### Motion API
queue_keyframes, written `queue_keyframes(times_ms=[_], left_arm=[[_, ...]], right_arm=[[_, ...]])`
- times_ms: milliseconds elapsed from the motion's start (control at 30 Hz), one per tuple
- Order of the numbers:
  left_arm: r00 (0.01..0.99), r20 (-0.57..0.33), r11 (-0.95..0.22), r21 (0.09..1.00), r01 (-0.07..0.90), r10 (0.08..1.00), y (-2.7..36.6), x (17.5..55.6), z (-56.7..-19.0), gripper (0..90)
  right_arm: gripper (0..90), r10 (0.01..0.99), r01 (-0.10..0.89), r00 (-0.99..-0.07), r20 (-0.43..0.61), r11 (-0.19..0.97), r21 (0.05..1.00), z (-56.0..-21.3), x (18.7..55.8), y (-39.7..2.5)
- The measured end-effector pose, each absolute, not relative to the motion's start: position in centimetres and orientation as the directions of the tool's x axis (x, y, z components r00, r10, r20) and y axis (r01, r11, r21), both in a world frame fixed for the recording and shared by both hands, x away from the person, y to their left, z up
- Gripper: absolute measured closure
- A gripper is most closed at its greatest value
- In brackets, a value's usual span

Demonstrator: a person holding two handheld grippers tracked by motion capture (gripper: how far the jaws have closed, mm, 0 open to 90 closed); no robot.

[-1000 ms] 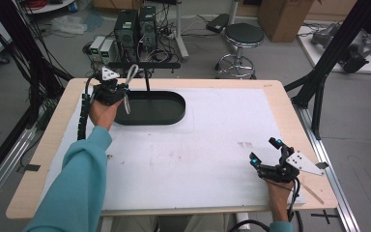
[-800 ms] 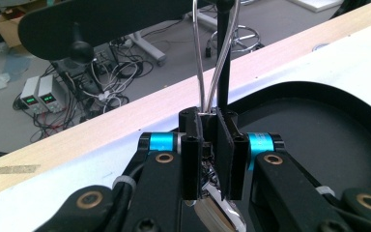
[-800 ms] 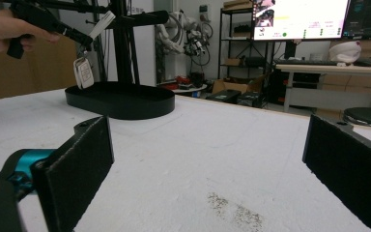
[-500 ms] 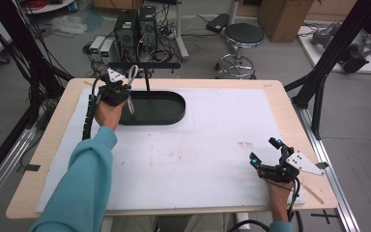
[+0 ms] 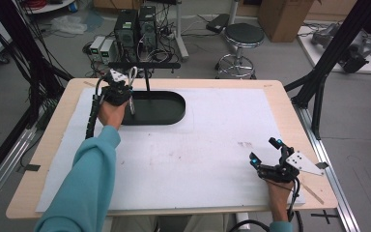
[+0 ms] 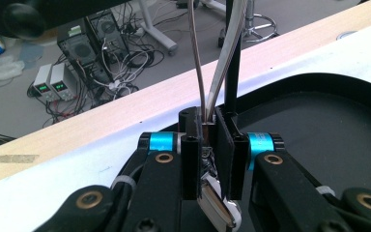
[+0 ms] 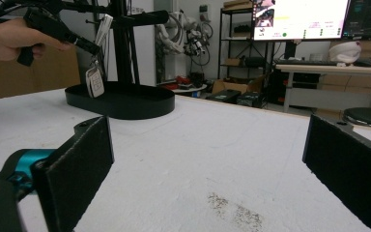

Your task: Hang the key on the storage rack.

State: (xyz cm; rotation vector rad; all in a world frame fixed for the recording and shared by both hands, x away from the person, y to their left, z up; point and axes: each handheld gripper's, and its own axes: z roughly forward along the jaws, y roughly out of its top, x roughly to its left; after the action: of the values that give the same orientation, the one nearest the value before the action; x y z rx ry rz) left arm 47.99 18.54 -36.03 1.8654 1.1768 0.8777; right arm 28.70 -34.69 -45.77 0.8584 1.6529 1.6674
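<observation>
Scene is lit evenly from overhead; white mat (image 5: pixel 212 145) is rendered bright, w/ soft shadows only. Glare is seen on a monitor (image 7: pixel 299 18) in right gripper view. Near jaws are blurred; bkgd is softened. Slight edge distortion is noted.

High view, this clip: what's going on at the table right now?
A person works with a gripper in each hand. The left gripper is shut on a silvery strap with a small white tag hanging below it, held over the black oval tray beside the stand's upright post. The right gripper sits near the table's front right corner, fingers open and holding nothing, above the white mat.
</observation>
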Motion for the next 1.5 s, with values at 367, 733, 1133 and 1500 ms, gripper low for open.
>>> queue_keyframes(times_ms=[367, 733, 1133, 1500], left_arm=[[0.368, 0.164, -0.309, 0.871, 0.381, 0.915, 18.3, 48.2, -36.3, 76.1], [0.449, 0.112, -0.287, 0.894, 0.344, 0.887, 19.0, 47.8, -35.9, 48.4], [0.729, -0.067, -0.138, 0.966, 0.219, 0.682, 22.9, 41.6, -36.0, 1.7], [0.772, -0.010, -0.072, 0.995, 0.072, 0.635, 28.1, 31.7, -39.9, 1.7]], right_arm=[[3.4, 0.809, 0.012, -0.587, 0.021, -0.017, 1.000, -45.8, 28.7, -34.7], [3.4, 0.809, 0.014, -0.588, 0.020, -0.015, 1.000, -45.8, 28.7, -34.7], [3.4, 0.808, 0.017, -0.589, 0.023, -0.016, 1.000, -45.8, 28.7, -34.7], [3.4, 0.808, 0.016, -0.589, 0.020, -0.013, 1.000, -45.8, 28.7, -34.7]])
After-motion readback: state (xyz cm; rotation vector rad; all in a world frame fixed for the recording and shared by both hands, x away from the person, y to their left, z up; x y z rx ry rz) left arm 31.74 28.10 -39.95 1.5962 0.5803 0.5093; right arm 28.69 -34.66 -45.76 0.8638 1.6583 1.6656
